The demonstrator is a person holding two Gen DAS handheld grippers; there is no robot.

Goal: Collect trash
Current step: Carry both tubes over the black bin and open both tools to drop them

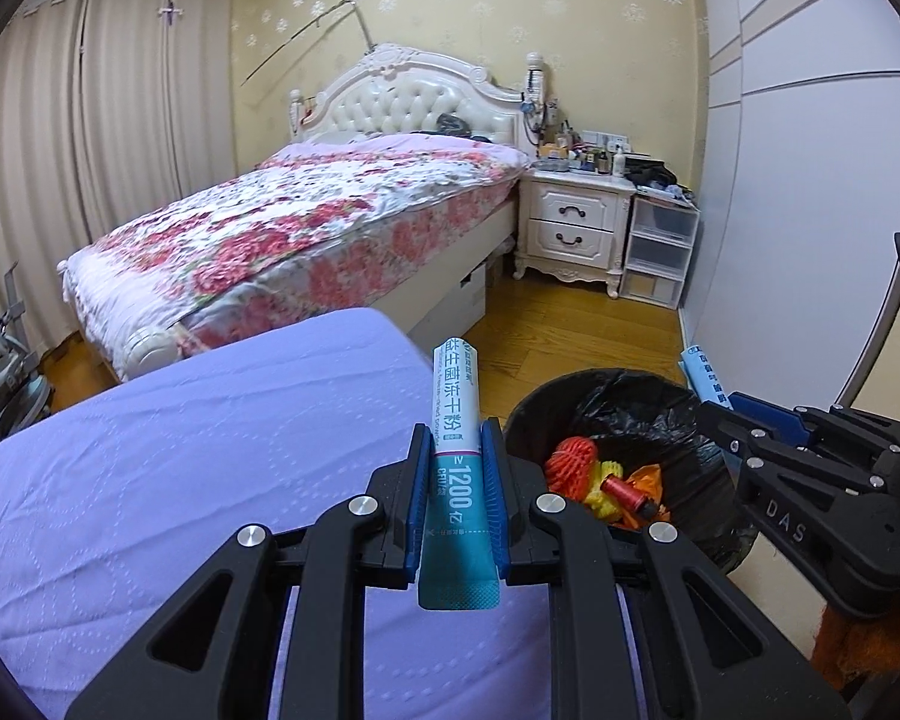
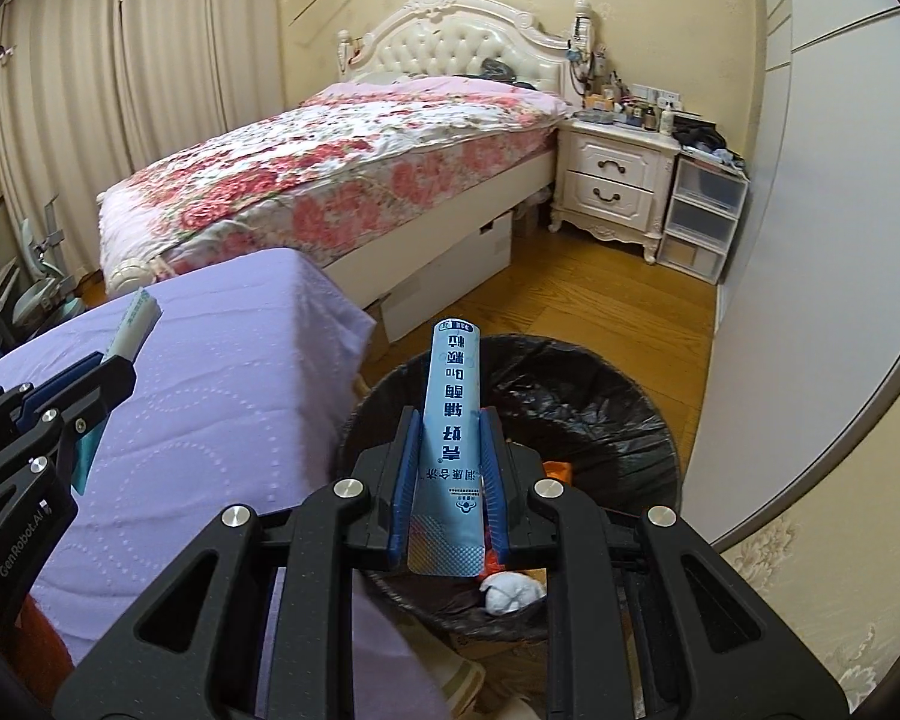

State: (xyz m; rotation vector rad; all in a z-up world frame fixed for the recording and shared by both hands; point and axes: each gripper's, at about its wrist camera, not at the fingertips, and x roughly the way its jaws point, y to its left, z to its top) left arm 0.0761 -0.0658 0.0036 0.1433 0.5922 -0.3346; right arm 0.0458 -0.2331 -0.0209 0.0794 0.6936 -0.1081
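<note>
Left wrist view: my left tool [image 1: 457, 450] is clamped on a teal-and-white sachet [image 1: 455, 420], a stiff glossy foil stick standing up between the blue ribbed pads. The bin [image 1: 624, 468], round with a crinkly black liner, sits lower right of centre, holding orange and yellow scraps. The sachet is over the lavender quilted cover [image 1: 180, 480], not the bin mouth, so releasing here drops it on the cover.

Right wrist view: my right tool [image 2: 449, 450] grips a pale blue sachet [image 2: 453, 414], same foil-stick shape, at frame centre above the bin's [image 2: 600, 414] near rim. Risk: it's light and long, could tip and catch the rim. White wad in the bin, probably tissue.
</note>
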